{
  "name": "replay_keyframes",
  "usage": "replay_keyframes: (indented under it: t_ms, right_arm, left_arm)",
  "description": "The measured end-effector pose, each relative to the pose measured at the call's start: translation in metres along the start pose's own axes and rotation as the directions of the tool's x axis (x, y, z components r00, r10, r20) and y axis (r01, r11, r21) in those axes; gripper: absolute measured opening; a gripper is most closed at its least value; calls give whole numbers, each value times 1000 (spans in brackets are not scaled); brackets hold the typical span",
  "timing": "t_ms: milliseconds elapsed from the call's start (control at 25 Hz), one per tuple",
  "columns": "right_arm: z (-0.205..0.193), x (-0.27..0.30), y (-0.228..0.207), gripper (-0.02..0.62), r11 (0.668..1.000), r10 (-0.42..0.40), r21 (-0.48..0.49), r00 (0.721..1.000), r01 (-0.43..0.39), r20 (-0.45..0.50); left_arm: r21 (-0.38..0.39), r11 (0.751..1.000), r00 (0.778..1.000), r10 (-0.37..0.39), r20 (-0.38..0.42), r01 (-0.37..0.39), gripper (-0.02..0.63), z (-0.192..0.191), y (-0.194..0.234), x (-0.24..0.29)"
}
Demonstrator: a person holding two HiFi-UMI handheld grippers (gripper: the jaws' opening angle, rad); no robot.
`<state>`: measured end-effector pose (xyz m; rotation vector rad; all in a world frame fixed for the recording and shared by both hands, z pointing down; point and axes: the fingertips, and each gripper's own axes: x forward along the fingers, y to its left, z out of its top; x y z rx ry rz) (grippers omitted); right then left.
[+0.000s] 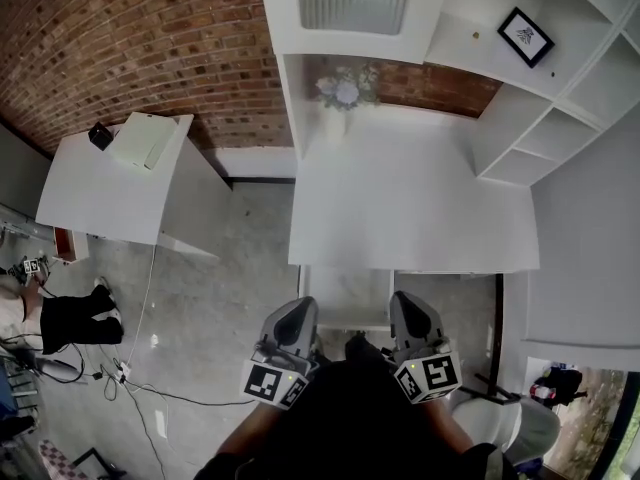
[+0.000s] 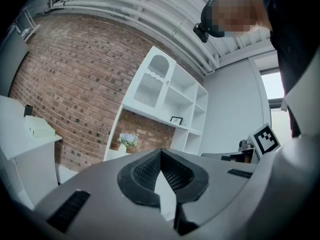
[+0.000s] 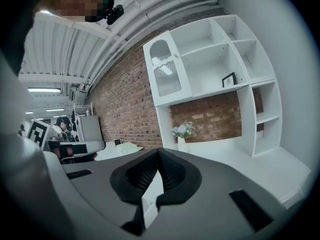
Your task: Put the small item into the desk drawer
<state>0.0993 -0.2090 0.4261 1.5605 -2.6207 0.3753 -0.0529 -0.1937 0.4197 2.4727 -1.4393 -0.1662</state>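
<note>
My left gripper (image 1: 298, 313) and right gripper (image 1: 408, 306) are held side by side close to my body, just short of the white desk's (image 1: 410, 208) front edge. In the left gripper view the left gripper (image 2: 161, 151) has its jaws meeting at the tips with nothing between them. The right gripper (image 3: 159, 151) looks the same, shut and empty. A pale rectangular part (image 1: 345, 303) juts out under the desk's front edge between the grippers; it may be the drawer. No small item shows on the desk top.
A vase of flowers (image 1: 343, 96) stands at the back of the desk, under white shelving (image 1: 540, 118) with a framed picture (image 1: 525, 36). To the left, a white side table (image 1: 100, 193) carries a black object (image 1: 100, 136) and a pale box (image 1: 145, 140). Cables lie on the floor (image 1: 140, 378).
</note>
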Motion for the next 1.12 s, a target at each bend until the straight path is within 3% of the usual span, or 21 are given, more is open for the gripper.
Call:
replay_keyframes:
  t_ms: [1120]
  right_arm:
    - [-4, -4, 8, 14, 999, 31, -23, 999, -30, 11]
  left_arm:
    - [4, 1000, 1000, -10, -8, 10, 17, -2, -7, -1]
